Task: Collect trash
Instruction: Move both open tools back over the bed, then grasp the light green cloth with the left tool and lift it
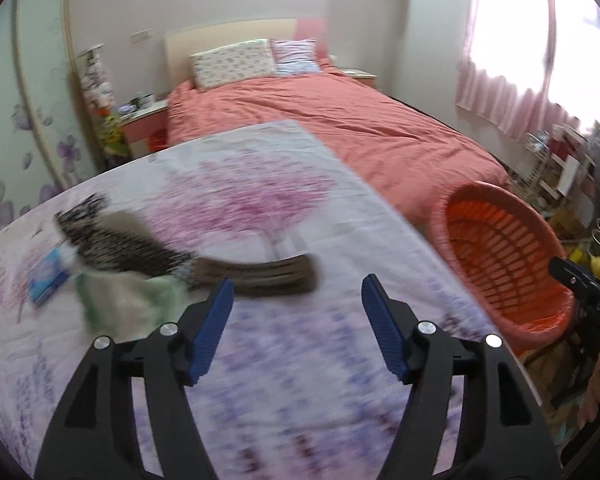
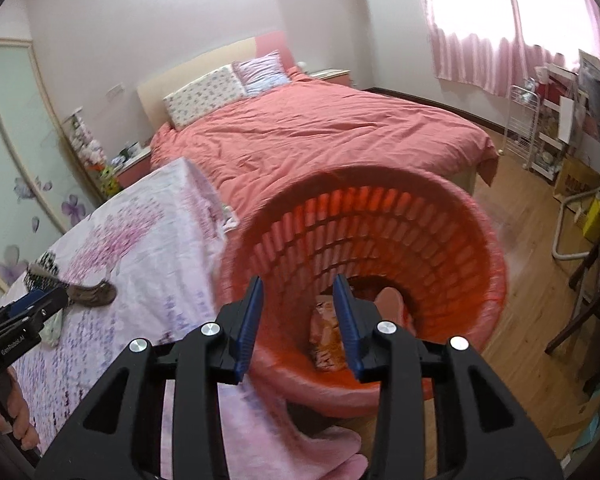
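1. The basket (image 2: 440,240) is orange-red lattice with a pink liner at its rim.
2. The bench (image 1: 300,380) wears a white cloth printed with a pink blossom tree and lilac script.
3. The bed (image 1: 340,128) has a salmon cover.
4. The hairbrush (image 1: 260,276) is brown, perhaps wood; blur hides more.
5. Each hand-held gripper, left (image 1: 296,320) and right (image 2: 300,320), is black with blue pads.

A table with a floral cloth (image 1: 284,216) carries a hairbrush (image 1: 172,252), lying just ahead of the left finger (image 1: 212,328). Further left of that finger lie a greenish crumpled wrapper (image 1: 128,300) and a blue packet (image 1: 50,276).
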### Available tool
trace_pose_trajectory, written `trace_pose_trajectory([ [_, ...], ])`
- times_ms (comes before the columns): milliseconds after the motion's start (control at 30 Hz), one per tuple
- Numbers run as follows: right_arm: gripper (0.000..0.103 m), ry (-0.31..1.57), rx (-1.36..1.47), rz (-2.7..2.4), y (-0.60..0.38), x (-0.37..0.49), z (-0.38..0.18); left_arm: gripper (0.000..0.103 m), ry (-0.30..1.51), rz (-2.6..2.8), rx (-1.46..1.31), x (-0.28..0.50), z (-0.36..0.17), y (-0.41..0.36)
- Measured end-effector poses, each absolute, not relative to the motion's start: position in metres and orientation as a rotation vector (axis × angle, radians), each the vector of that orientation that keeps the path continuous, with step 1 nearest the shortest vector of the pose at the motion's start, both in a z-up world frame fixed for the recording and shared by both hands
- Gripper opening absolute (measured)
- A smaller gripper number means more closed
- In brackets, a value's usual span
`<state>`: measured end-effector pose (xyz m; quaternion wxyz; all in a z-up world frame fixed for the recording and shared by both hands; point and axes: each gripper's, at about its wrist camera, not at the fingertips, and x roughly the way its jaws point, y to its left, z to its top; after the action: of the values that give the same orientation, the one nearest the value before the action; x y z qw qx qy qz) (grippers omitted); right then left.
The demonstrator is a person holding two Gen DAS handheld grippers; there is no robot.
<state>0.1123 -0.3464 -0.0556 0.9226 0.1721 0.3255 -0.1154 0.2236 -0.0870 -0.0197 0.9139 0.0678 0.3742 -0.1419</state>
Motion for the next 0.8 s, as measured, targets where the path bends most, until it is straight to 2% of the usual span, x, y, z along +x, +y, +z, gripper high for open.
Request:
trace_pose_trajectory([
  [267,0.037,0.699,0.301,-0.141,-0.295,0.125,-0.055,0.067,0.785,-0.097,0.068,0.233,-0.030,0.006],
  [500,0.037,0.723,0.261,-0.068,-0.255,0.136,-0.056,0.063,0.843,-0.046,0.010,0.251,-0.047,0.034],
  [600,0.037,0.733,0.243,-0.049,-0.244,0.139,-0.056,0.056,0.858,-0.052,0.018,0.258,-0.054,0.027],
  [633,0.037,0.736,0.239,-0.046,-0.242,0.139,-0.057,0.048,0.862,-0.049,0.024,0.260,-0.056,0.025],
  [667,0.037,0.739,0.236,-0.043,-0.240,0.139,-0.057,0.033,0.871,-0.047,0.026,0.263,-0.059,0.025],
  [767,0.037,0.746,0.227,-0.037,-0.234,0.139,-0.057,0.018,0.905,-0.061,-0.016,0.266,-0.066,0.034],
  [800,0.037,0.746,0.225,-0.035,-0.232,0.138,-0.057,0.016,0.904,-0.072,-0.024,0.264,-0.066,0.037],
])
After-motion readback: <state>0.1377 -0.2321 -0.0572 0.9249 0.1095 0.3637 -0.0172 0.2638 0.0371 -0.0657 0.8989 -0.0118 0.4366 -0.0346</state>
